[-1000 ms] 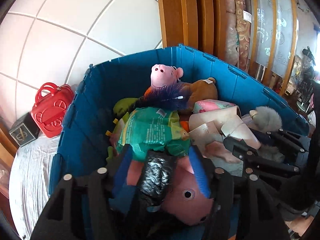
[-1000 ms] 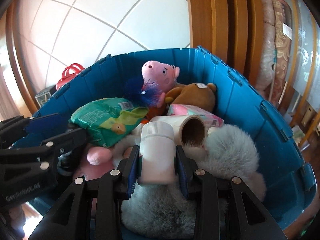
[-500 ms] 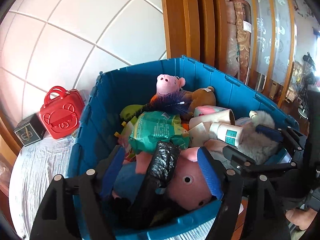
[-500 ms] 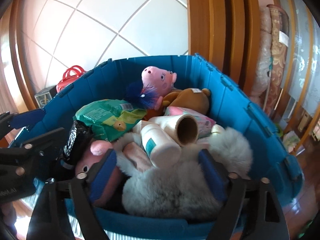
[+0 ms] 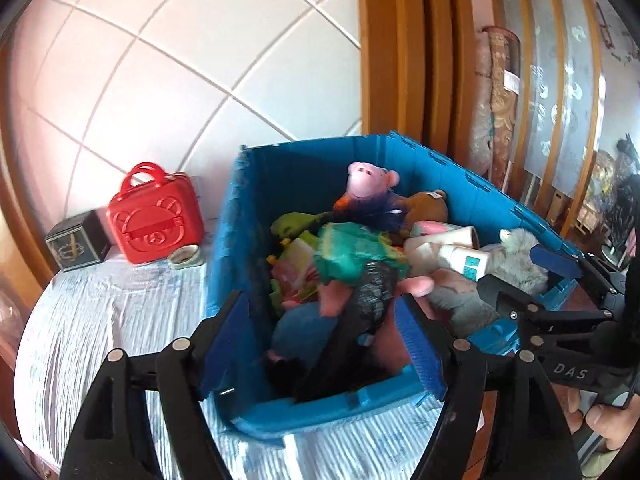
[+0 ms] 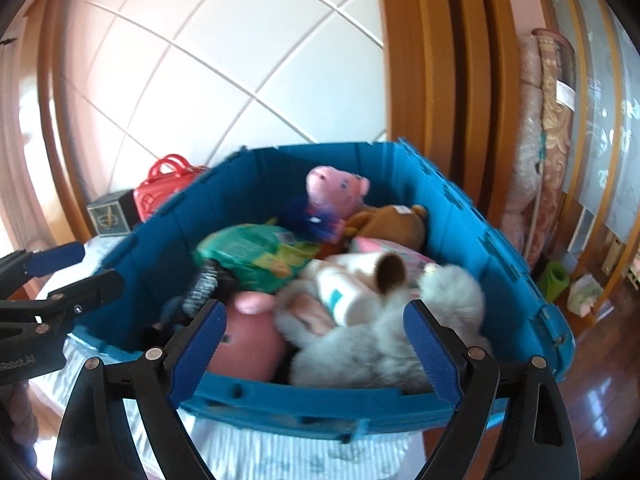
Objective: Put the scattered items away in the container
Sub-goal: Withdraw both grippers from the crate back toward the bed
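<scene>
The white bottle [image 6: 342, 300] is lying atop the toys in the blue bin [image 6: 452, 216], just beyond the right gripper [image 6: 316, 356], whose empty jaws are opening, while motion blur is smearing the grey plush [image 6: 384, 344].

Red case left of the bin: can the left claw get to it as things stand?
Probably yes. The red case stands in the open on the cloth, outside the blue bin, handle up. The left claw is open and empty, and nothing lies between them.

Both grippers: black arms, silver screws, ribbed blue pads [image 6: 430, 354]; right gripper [image 5: 516, 276] lettered "DAS".
</scene>
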Available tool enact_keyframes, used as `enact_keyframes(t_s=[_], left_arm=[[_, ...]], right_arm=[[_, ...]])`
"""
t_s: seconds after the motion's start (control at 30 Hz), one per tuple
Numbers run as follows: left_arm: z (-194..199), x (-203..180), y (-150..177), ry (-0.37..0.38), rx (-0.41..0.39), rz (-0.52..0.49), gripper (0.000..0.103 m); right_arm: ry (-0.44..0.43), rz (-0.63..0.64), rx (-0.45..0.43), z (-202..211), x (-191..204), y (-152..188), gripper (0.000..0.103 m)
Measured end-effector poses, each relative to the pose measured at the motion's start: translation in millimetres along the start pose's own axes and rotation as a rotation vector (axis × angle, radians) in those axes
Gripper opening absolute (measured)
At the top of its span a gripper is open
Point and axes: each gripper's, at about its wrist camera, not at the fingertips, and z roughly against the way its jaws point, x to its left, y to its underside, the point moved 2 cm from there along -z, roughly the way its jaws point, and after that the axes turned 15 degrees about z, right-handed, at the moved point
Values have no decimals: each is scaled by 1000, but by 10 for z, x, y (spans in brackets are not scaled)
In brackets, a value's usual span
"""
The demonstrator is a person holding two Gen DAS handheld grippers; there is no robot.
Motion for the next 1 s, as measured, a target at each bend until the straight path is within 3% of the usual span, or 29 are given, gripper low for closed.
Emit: enact_keyframes(t_s=[0.2,0.33,0.53,0.7,0.8,1.0], left_arm=[[290,710,20,-34,-21,103,75],[495,1401,64,-83,-29,178,75],[767,2501,156,-168,-32,259,75],[834,3236,227,-196,7,274,75],[766,3473,263,-210,29,271,75],[439,3745,299,-206,95,287,75]], right_arm=[[-41,54,-59,136,553,-263,102],[-75,86,-93,198,1048,-440,103],[-134,137,-123,249,2011,-722,103],[-199,154,-103,143,2836,-816,103],[-222,161,-62,-4,3209,-811,103],[-227,181,32,-396,3543,-814,103]])
